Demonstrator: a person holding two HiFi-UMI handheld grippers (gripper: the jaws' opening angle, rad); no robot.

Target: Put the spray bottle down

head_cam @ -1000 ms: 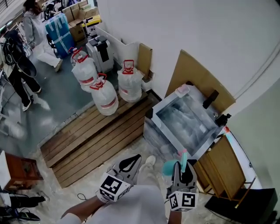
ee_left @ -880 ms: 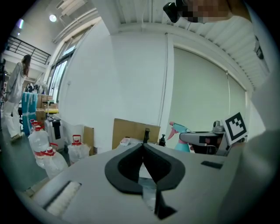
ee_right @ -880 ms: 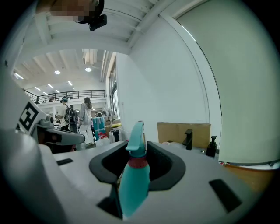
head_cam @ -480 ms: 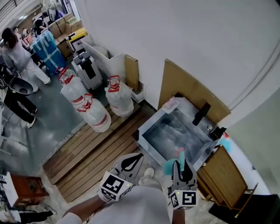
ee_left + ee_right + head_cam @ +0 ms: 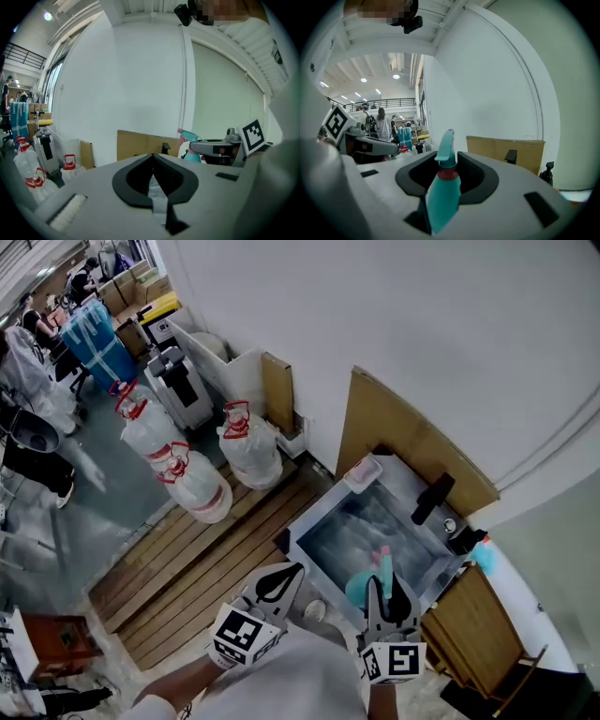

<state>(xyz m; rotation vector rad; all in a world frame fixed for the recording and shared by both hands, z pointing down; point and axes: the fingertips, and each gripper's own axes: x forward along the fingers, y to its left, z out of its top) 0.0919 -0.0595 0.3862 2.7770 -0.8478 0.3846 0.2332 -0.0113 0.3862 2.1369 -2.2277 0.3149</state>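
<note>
Rt gripper [image 5: 449, 159]: your jaws are part-way apart and clamped on the teal spray bottle [image 5: 442, 197]. Body sits down btwn the black pads, red collar is about level w/ the jaw tips, and the trigger head pokes up past them. Bottle's roughly upright, leaning a bit, so it's in your grip, not on any surface.

Left gripper [image 5: 153, 161]: jaws are closed together, tips meeting, nothing btwn them. From that cam you can see the bottle [image 5: 191, 139] off to the side, in the rt gripper [image 5: 213, 147].

Head view: both grippers are low in frame, side by side but apart, left one [image 5: 274, 589] and rt one [image 5: 387, 599]. The bottle [image 5: 360, 589] hangs on the left side of the rt jaws, and its pink nozzle end lines up w/ the near rim of a steel sink [image 5: 317, 514]. Can't tell if it's actually above the basin or short of it.

Further out: cardboard sheet [image 5: 403, 437] leaning on the white wall behind the sink, wooden cabinet [image 5: 473, 620] to the sink's right, slatted wooden pallet [image 5: 183, 568] to its left, and big water jugs [image 5: 197, 488] w/ red caps on the pallet's far end.
</note>
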